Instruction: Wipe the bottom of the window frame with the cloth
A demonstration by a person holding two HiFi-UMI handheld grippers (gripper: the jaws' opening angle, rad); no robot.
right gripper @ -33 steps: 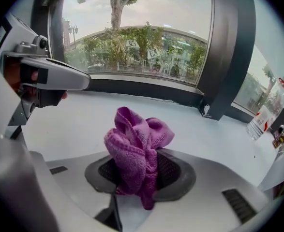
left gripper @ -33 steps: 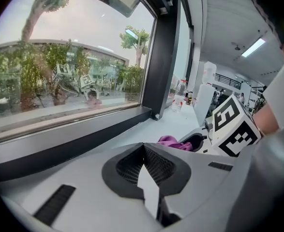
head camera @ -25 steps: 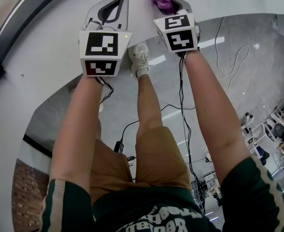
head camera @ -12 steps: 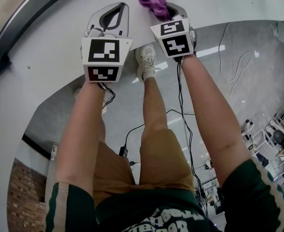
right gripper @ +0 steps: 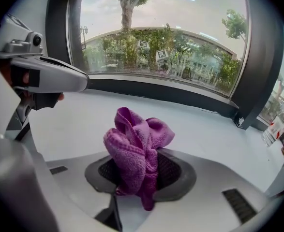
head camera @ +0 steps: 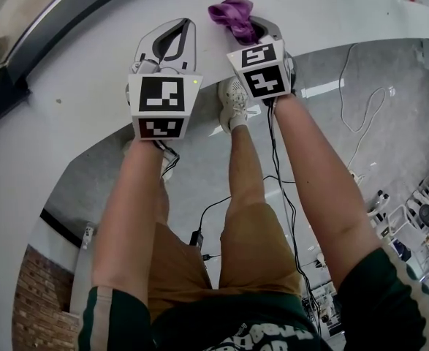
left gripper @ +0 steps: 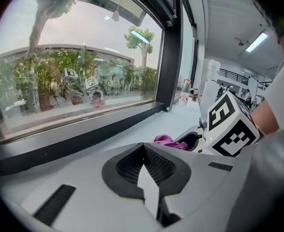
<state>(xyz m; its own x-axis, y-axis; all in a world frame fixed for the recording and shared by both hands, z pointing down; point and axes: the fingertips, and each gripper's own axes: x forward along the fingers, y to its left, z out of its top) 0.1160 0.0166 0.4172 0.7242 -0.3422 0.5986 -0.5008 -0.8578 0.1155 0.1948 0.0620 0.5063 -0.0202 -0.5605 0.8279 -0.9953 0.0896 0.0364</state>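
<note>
Left gripper (head camera: 185, 26) over white sill (head camera: 82, 79), jaws together, nothing between. Just beside it, right gripper (head camera: 261, 28): jaws clamped on bunched purple cloth (head camera: 232, 13). Cloth pokes past jaw tips, over sill, short of dark window frame (right gripper: 180, 94) beyond.

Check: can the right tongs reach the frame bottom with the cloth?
Probably yes: right tongs grip the cloth, and only bare sill lies between it and the frame bottom.
</note>
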